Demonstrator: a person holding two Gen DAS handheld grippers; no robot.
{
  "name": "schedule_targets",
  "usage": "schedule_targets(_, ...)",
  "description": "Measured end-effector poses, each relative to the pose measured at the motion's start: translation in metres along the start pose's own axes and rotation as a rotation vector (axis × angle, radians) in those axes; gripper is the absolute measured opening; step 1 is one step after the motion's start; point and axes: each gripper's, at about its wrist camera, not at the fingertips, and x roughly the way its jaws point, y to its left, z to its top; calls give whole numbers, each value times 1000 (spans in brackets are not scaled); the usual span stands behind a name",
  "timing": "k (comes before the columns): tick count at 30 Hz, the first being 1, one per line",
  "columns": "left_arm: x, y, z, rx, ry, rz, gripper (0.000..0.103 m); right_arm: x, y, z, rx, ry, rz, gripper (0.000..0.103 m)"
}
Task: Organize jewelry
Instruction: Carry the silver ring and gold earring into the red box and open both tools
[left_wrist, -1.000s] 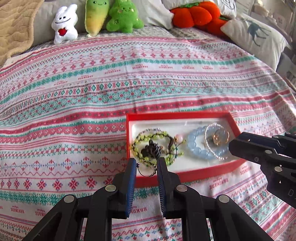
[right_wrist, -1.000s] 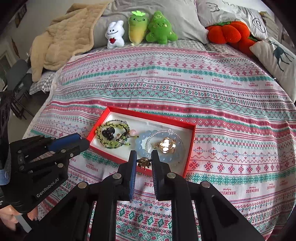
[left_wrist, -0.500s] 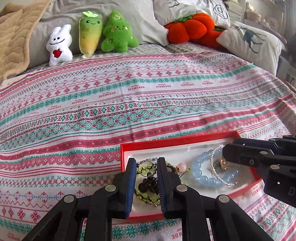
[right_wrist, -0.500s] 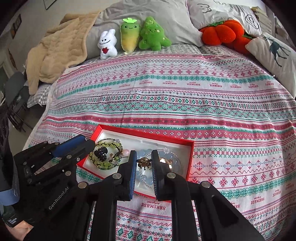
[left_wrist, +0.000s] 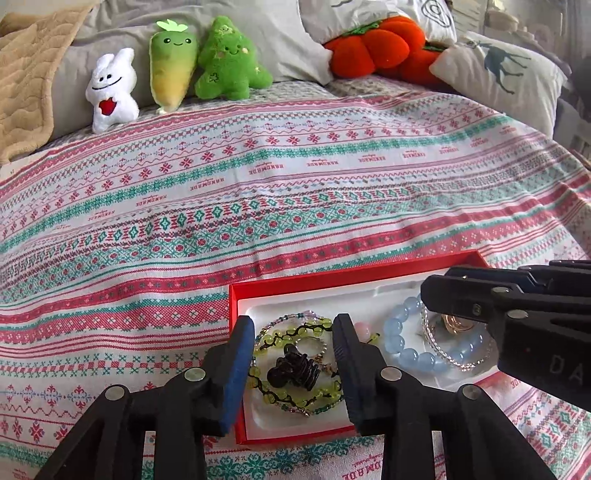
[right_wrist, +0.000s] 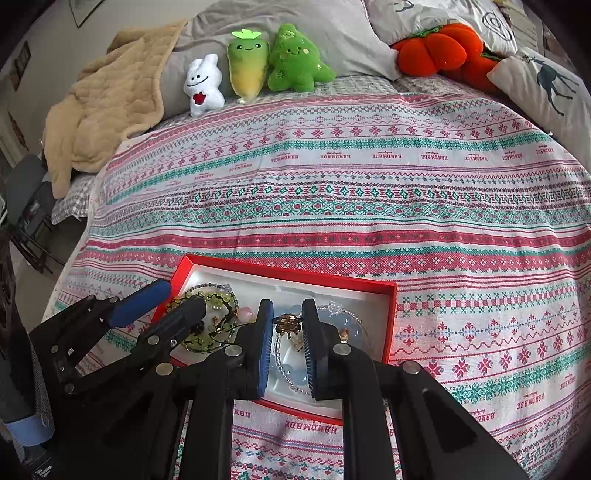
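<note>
A red jewelry box (left_wrist: 332, 277) with a white liner lies on the patterned bedspread. It holds a green bead bracelet (left_wrist: 275, 338), a black hair claw (left_wrist: 293, 371), a thin silver ring (left_wrist: 314, 345), a blue bead bracelet (left_wrist: 400, 349) and a clear bead bracelet (left_wrist: 441, 349). My left gripper (left_wrist: 293, 363) is open over the box's left half, above the claw and the ring. My right gripper (right_wrist: 288, 341) is over the box's (right_wrist: 388, 317) right half, its fingers still touching a small gold ornate piece (right_wrist: 286, 322) between them.
Plush toys line the head of the bed: a white rabbit (left_wrist: 110, 92), a green-yellow radish (left_wrist: 171, 62), a green tree (left_wrist: 227, 61) and an orange pumpkin (left_wrist: 373, 44). A deer pillow (left_wrist: 502, 74) lies at the right, a tan blanket (right_wrist: 103, 107) at the left.
Both grippers moved forward over the box. The left one opened and the thin silver ring it held now lies in the box. The right jaws widened around the gold piece.
</note>
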Motion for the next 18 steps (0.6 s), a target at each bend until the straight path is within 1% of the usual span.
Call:
schedule_targets(3,-4,1,0,7,-1,4,42,1,1,1,4,0,3,16)
schedule_targets(6,-6,3,-1,12,0,12,43,2,0,2,10,0,1,16)
schedule_targets(9,-8,5,-1,16,5,15,43,2,-3,4,35,5,21,18)
schedule_targets(11,-9,5,-1,21,8,19,44,-1,-4,4,40,5,25,25)
schedule_targets(12,-9,5,-2,22,10,22,44,-2,-5,4,41,3,28,32)
schedule_targets(13,-9,5,-2,22,13,24,44,-4,-6,4,43,2,34,35)
schedule_targets(17,-14,6,-3,16,25,27,45,-12,-7,3,35,1,37,35)
schedule_targets(18,-15,5,-3,14,27,25,46,-15,-7,3,33,0,36,35)
